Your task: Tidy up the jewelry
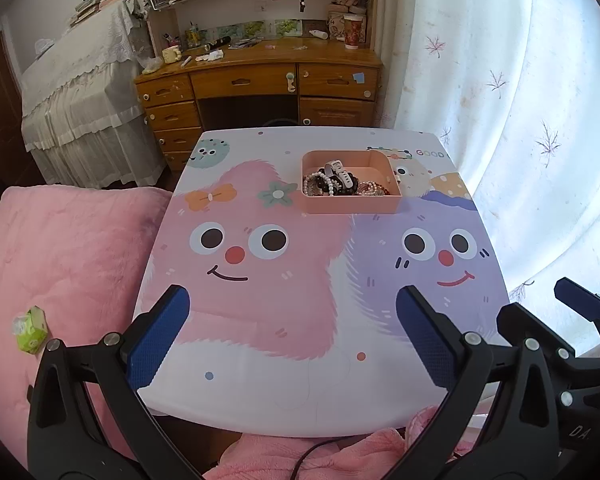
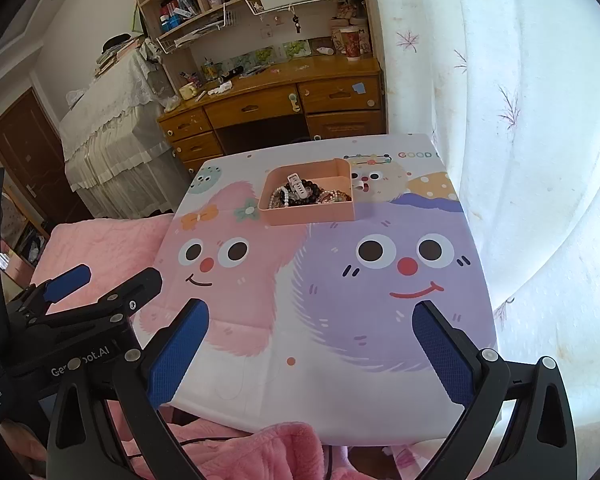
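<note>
Pink plastic tray [image 1: 350, 202], square, at the far half of the table [image 1: 260, 380], right of centre and short of the far edge. Contents: a heap of beaded bracelets [image 1: 332, 188] with a white watch [image 1: 342, 172] lying on top, all inside the tray walls.

Table: cartoon-printed top, bare from the tray to the near edge; wide free room across the near half. Left edge borders a pink blanket [image 1: 68, 248]; right edge runs close to a white curtain [image 1: 540, 120]; far edge faces a wooden desk [image 1: 260, 76].

Left gripper [image 1: 292, 336]: level over the near edge, pointing toward the tray, well apart from it. Jaws spread wide, nothing between the blue pads, touching nothing.

Right gripper [image 2: 310, 348]: alongside, same heading, over the near right part of the table. Jaws spread wide, empty.
</note>
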A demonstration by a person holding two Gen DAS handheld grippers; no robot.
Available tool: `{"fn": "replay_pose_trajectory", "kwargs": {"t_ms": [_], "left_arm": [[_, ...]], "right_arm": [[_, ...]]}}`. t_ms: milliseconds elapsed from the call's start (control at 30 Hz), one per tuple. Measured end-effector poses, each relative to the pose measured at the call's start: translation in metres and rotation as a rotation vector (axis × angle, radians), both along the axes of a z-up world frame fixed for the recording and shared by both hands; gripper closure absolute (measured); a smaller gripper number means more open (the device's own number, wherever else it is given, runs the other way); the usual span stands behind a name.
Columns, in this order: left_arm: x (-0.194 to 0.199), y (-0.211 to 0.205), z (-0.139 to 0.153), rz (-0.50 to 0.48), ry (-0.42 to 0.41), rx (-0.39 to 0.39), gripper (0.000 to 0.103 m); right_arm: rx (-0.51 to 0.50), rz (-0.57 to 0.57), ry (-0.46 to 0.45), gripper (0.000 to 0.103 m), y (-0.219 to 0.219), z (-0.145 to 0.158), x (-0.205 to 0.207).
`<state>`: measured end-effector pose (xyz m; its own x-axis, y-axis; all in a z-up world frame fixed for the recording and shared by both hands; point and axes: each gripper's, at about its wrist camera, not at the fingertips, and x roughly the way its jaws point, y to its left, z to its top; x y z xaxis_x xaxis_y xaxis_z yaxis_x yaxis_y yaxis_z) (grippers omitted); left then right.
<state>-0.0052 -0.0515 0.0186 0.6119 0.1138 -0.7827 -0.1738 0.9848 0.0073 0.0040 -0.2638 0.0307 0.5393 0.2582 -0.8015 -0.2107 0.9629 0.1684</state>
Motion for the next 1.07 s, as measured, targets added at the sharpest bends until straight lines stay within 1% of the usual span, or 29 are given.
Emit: {"fn": "replay_pose_trajectory", "kwargs": {"t_ms": [1067], "left_arm": [[0.0001, -0.0032, 0.0031, -0.004, -0.007, 0.012, 0.000]], "right_arm": [[0.001, -0.003, -0.006, 0.000, -0.0023, 0.0004, 0.0002]]}}
